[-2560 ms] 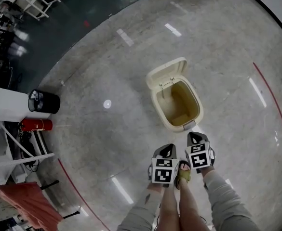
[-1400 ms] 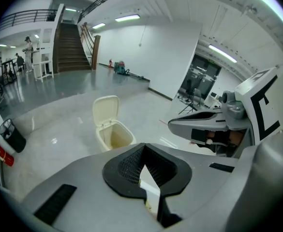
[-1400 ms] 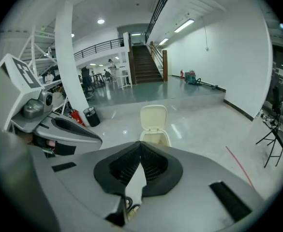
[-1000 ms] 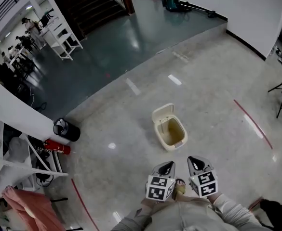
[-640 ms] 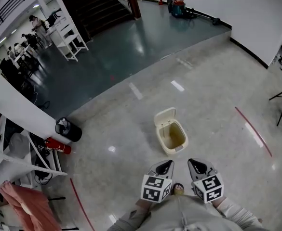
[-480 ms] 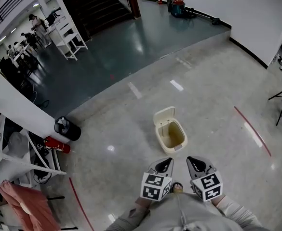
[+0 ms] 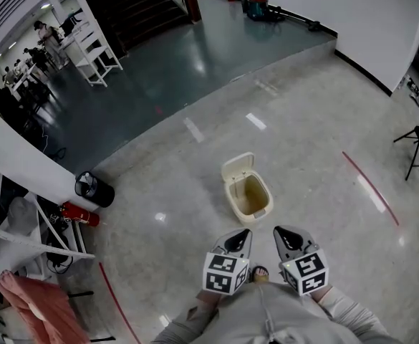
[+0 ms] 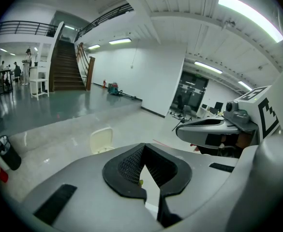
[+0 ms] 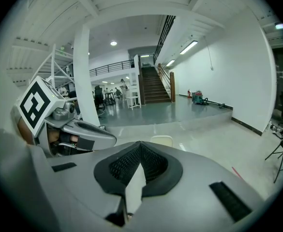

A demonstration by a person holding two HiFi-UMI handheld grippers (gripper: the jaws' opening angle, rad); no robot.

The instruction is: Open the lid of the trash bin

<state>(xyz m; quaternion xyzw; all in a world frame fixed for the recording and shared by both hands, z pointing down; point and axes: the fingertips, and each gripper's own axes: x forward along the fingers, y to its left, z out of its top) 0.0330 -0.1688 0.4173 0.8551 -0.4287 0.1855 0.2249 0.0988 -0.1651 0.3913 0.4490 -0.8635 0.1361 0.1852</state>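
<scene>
Cream bin (image 7: 232, 193) open, wide floor (image 7: 316, 192) around; left gripper (image 7: 241, 233), right gripper (image 7: 281, 232) fingers (image 8: 126, 167) closed, empty

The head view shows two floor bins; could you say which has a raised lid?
The cream trash bin in the middle, its lid tipped back; the black round bin at left shows no lid.

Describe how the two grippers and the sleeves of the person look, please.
Both the left gripper and the right gripper have smooth grey shells with black, ribbed pads inside. Each carries a white cube with black square markers. The sleeves are light grey.
</scene>
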